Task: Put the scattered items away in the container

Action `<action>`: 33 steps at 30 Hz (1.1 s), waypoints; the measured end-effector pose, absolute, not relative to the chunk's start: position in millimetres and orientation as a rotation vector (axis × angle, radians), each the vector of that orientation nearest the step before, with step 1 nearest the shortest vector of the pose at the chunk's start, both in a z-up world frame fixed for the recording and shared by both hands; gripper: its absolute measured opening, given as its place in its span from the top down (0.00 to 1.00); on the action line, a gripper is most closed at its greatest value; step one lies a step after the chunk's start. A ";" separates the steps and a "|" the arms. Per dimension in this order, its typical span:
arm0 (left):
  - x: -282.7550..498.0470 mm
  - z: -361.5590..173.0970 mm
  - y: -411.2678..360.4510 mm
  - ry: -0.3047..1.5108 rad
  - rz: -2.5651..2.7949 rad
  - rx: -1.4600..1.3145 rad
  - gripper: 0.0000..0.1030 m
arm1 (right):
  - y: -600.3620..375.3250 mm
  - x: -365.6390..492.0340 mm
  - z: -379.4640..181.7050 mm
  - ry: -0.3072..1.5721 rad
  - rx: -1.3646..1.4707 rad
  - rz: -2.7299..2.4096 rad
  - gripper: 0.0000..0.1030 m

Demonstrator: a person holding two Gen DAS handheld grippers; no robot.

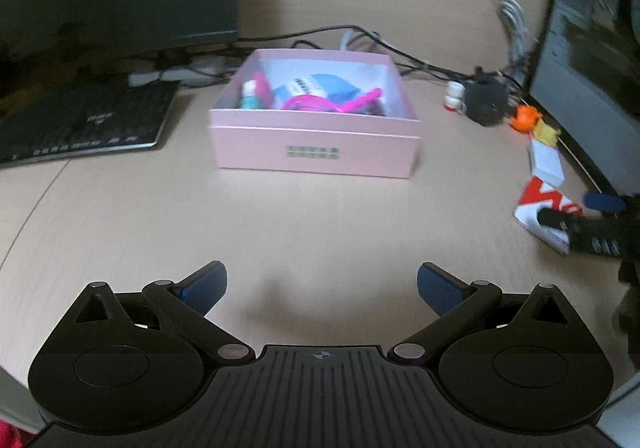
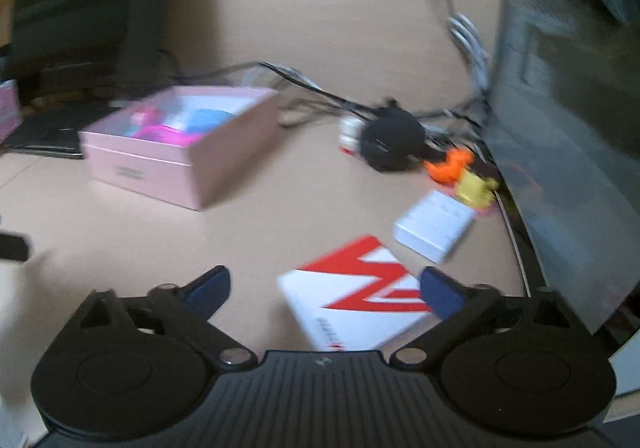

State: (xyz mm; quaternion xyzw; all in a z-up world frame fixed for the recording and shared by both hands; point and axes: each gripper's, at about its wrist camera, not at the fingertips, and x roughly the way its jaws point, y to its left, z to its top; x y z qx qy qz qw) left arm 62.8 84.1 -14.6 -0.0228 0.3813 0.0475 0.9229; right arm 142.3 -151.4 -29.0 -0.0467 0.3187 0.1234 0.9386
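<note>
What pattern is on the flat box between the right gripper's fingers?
White flat box with a bold red zigzag; clearest in the right wrist view.

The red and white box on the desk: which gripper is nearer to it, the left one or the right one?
Right. The right gripper has its open jaws over the red and white box. The left gripper hangs over bare desk, facing the pink container, the box far off to its right.

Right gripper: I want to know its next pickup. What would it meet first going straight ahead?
Probably the red-and-white box, lying partly between the open fingers of the right gripper; blur leaves depth unclear.
</note>
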 end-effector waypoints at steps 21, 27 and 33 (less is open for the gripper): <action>37.8 -28.2 89.9 0.835 0.040 -0.022 0.00 | -115.2 153.8 -18.7 0.568 -0.147 0.240 0.25; 29.2 -27.9 105.7 0.835 0.066 -0.051 0.00 | -132.0 223.8 -37.5 0.655 -0.159 -0.088 0.25; 14.7 -18.1 123.8 0.819 0.112 -0.049 0.00 | -136.1 247.9 -54.5 0.704 -0.183 -0.116 0.25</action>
